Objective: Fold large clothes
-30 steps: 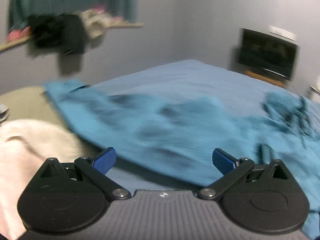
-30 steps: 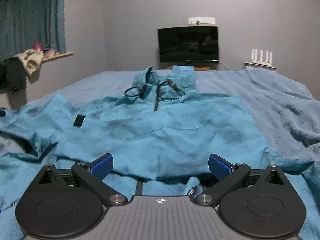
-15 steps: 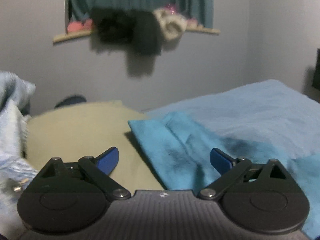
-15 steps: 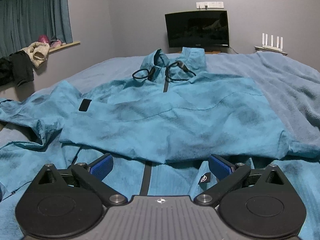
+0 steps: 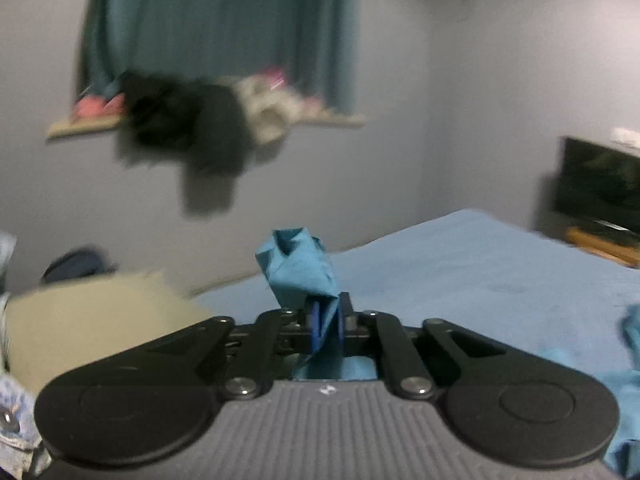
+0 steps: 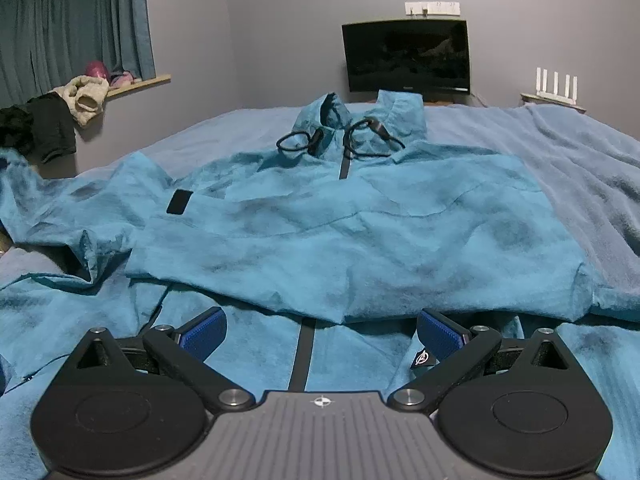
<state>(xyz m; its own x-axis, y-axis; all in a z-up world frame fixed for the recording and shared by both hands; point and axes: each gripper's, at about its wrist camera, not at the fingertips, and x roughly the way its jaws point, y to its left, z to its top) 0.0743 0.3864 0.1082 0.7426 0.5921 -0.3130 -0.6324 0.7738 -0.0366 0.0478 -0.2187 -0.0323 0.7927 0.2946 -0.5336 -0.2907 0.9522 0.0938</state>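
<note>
In the left wrist view, we see the left gripper (image 5: 325, 326) clenched on a bunched end of the teal jacket (image 5: 298, 268), the cloth pinched between its blue pads (image 5: 315, 328) and standing up in a crumpled twist above them. The frame is blurred, so we can only suppose this is a sleeve cuff; it is held clear of the bed (image 5: 480, 264), we judge, so that it can be carried across the body of the garment. Behind it, a window ledge (image 5: 332, 120) under a curtain (image 5: 224, 20) carries dark and pale clothes, and a beige cushion (image 5: 80, 320) lies at lower left. A dark screen (image 5: 600, 184) stands at the right edge.

In the right wrist view, the right gripper (image 6: 320, 336) hangs low over the jacket (image 6: 360, 232) with its blue pads (image 6: 440, 334) spread wide and nothing between them. The jacket lies flat on the bed (image 6: 580, 168), face up, collar (image 6: 360, 116) toward the far wall and its black drawcords (image 6: 296, 142) looped just below. Its black zip (image 6: 302, 356) runs straight toward the camera. One sleeve (image 6: 60, 208) trails off to the left, rumpled, toward the frame edge. The other side already lies folded across the front, its edge running across just beyond the pads. We read the released tool as waiting near the hem, ready to steady or take the lower edge. A monitor (image 6: 406, 58) and a white router (image 6: 556, 84) sit against the wall.
</note>
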